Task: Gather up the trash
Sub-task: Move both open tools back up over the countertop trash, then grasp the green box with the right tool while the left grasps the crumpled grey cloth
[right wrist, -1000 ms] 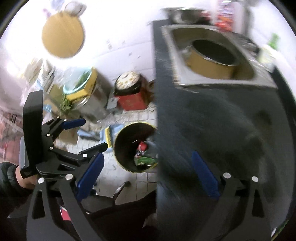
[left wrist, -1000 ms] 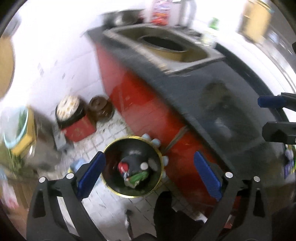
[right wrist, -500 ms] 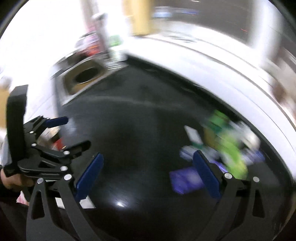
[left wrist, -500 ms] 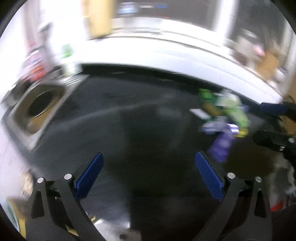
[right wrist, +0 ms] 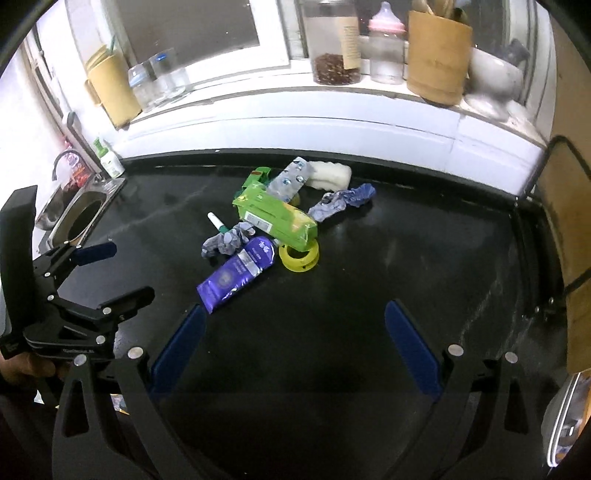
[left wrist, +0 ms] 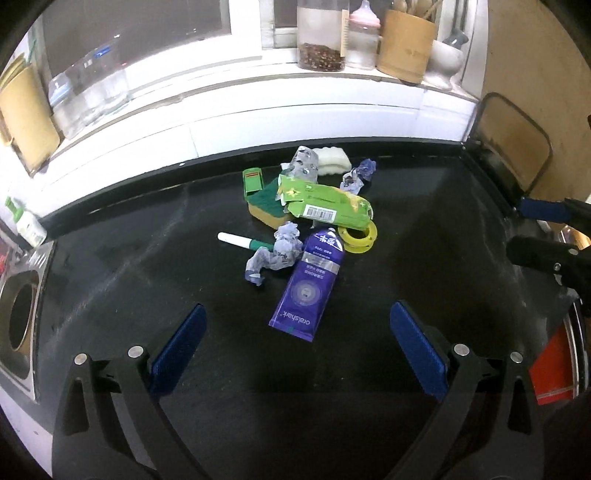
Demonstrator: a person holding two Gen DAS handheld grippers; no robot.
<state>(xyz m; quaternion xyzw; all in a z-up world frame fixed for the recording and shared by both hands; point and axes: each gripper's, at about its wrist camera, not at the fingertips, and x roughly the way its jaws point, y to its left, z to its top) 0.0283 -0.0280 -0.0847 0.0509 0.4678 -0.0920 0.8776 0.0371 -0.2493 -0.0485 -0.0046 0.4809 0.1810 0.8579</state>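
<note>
At the bottom of each wrist view the blue-padded fingers stood wide apart with nothing between them: the left gripper [left wrist: 297,347] and the right gripper [right wrist: 293,345] both hovered over the bare near part of the black counter [left wrist: 424,266]. In the right wrist view the left gripper showed again at the lower left of the frame, held by a hand [right wrist: 26,369], its fingers also spread. Just beyond the fingers, near the middle of both frames, lay the trash in a loose heap. Nearest was a purple pouch [left wrist: 308,286], its far end touching a crumpled bluish paper [left wrist: 275,254] and a yellow tape roll [left wrist: 358,236]. A white marker with a green end [left wrist: 243,240] lay to the left of the paper. Behind these a green packet [left wrist: 325,203] rested across a yellow sponge with a green top [left wrist: 267,208]. Farther back sat a silver wrapper [left wrist: 304,166], a white pad [left wrist: 334,158] and another crumpled paper [left wrist: 358,175]. A steel sink [right wrist: 79,218] sat at the left edge. Along the white sill at the top stood a jar of dark seeds [left wrist: 321,35], a baby bottle [left wrist: 364,35] and a tan holder [left wrist: 404,44].
</note>
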